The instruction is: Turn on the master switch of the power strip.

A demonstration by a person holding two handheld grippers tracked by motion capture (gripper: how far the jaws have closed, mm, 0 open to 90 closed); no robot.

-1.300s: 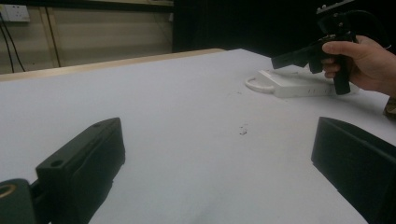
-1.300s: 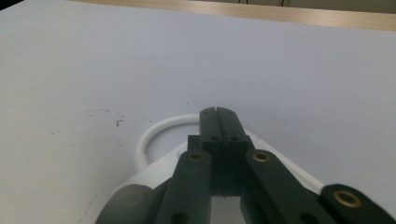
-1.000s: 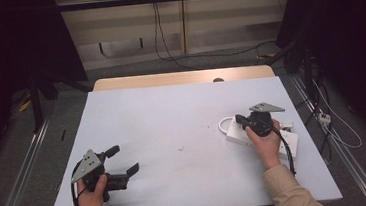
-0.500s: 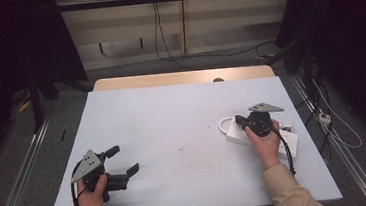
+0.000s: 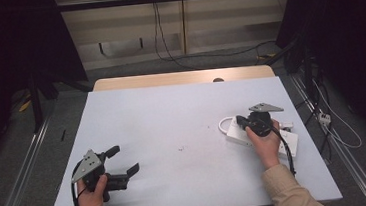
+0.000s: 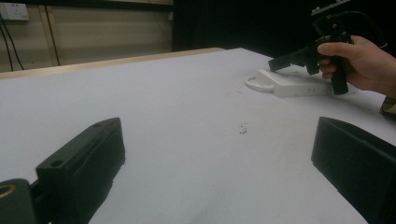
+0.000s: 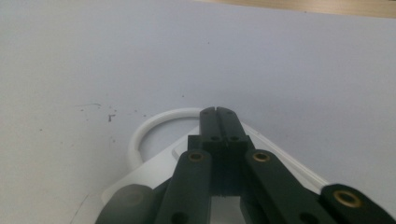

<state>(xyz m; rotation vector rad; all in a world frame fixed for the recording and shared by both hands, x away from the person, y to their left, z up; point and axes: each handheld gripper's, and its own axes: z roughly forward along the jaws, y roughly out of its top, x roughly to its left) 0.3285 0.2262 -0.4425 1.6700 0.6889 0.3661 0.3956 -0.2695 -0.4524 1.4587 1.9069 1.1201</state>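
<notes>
Currently: right gripper (image 5: 243, 121) jaws closed, empty, over white power strip (image 5: 239, 134); sideways push could skid it. Left gripper (image 5: 126, 160) jaws wide, empty.

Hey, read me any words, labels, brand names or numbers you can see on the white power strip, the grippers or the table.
None can be read.
White power strip: no print legible; its face is too small and blurred in the high view.
Right gripper, jaws shut above the strip: plain black, no marking.
Left gripper, jaws open: plain black, no marking.
Table: bare white, just a few dark specks.
</notes>
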